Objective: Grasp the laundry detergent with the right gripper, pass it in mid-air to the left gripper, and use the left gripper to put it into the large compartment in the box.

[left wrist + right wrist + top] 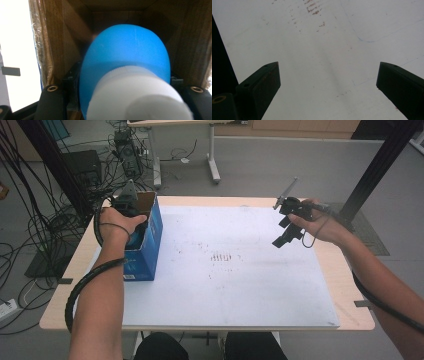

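Note:
A blue bottle (127, 50) with a white screw cap (135, 97) sits between the jaws of my left gripper (125, 85), which is shut on it. The bottle is inside a brown-walled cardboard box, blue on the outside (150, 240), standing at the left of the table. In the high view my left gripper (130, 206) reaches down into that box's open top. My right gripper (285, 236) hovers over the right part of the white mat (225, 290). Its jaws stand wide open with nothing between them, and bare mat (328, 50) lies below.
The white mat covers most of a light wooden table (350, 285) and carries faint reddish marks (222, 256) near its middle. Cables and equipment (125, 150) lie on the floor beyond the table's left. A black post (380, 165) rises at the far right.

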